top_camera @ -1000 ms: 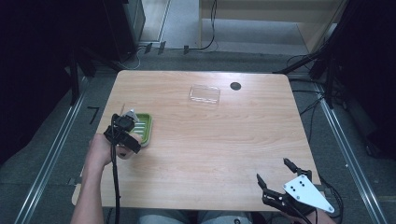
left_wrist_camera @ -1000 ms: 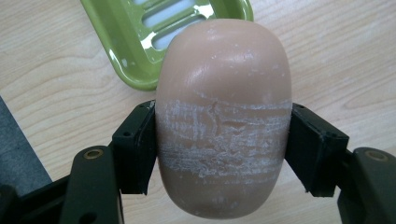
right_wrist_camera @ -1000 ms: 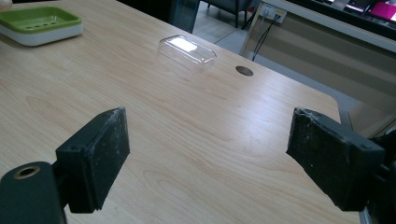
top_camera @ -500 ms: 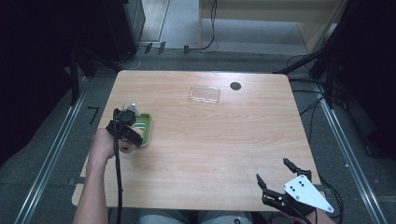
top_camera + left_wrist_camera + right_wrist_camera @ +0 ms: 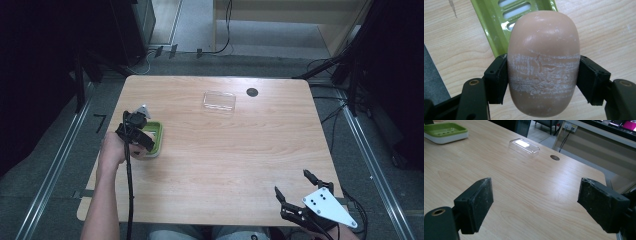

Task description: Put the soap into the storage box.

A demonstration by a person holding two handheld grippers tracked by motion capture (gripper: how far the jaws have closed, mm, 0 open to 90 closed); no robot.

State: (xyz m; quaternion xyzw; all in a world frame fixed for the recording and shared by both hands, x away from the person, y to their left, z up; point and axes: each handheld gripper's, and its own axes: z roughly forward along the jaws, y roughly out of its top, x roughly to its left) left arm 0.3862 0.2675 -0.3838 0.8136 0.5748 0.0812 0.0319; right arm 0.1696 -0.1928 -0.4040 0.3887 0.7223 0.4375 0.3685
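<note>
We hold the soap bar [image 5: 543, 65] clamped across its width in our left tool [image 5: 136, 131], just above the green dish's [image 5: 156, 136] near-left rim; our right tool [image 5: 296, 192] gapes wide, far right.

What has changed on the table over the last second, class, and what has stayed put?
The left tongs, shut on a bar of soap, have edged a little farther up the table beside the green soap dish. The right tongs stay open at the near right corner, and the clear lid and the dish have not moved.
</note>
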